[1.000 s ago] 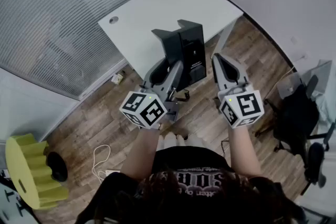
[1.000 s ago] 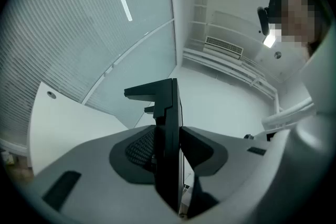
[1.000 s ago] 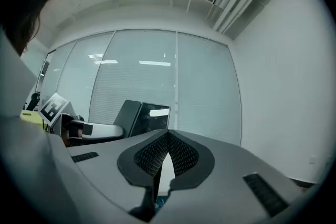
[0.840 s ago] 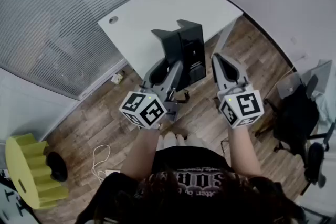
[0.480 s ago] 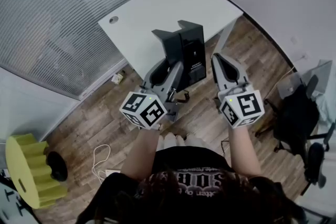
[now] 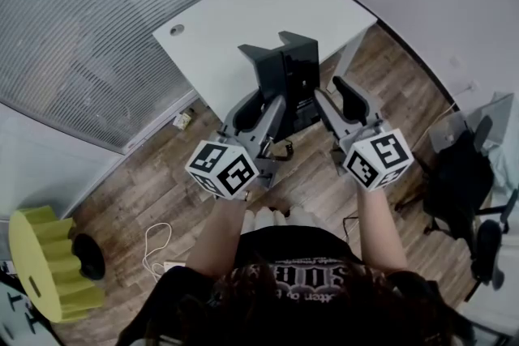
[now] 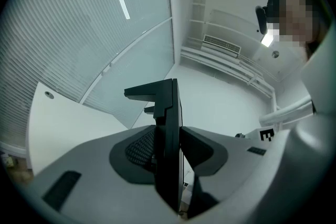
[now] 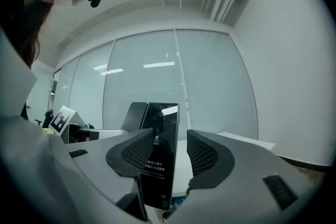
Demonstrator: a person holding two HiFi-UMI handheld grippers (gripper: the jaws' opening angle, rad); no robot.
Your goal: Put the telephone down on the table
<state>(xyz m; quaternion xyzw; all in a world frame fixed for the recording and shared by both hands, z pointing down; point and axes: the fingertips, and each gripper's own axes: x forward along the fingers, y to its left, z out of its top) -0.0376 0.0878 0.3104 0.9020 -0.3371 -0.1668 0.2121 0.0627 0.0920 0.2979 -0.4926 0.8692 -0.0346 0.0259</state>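
Note:
The black telephone (image 6: 289,70), a flat glossy panel with an angled stand, is held upright over the near edge of the white table (image 6: 243,8). My left gripper (image 6: 261,108) is shut on its lower left part; in the left gripper view both pads press the thin panel (image 7: 169,123) edge-on, with the left gripper (image 7: 168,159) clamped round it. My right gripper (image 6: 336,96) is at the phone's right side and its jaws are opening. In the right gripper view the panel (image 8: 159,149) stands between the right gripper (image 8: 170,153) jaws, near the left pad, with a gap to the right pad.
The table has a round cable hole (image 6: 177,30) at its far left corner. Ribbed glass walls (image 6: 81,28) run behind and left of it. On the wood floor lie a white cable (image 6: 154,243) and a yellow ridged object (image 6: 40,263). A dark chair (image 6: 466,174) stands right.
The right gripper's jaws have parted and it has shifted left toward the phone, its marker cube tilting. The left gripper and the phone have barely moved.

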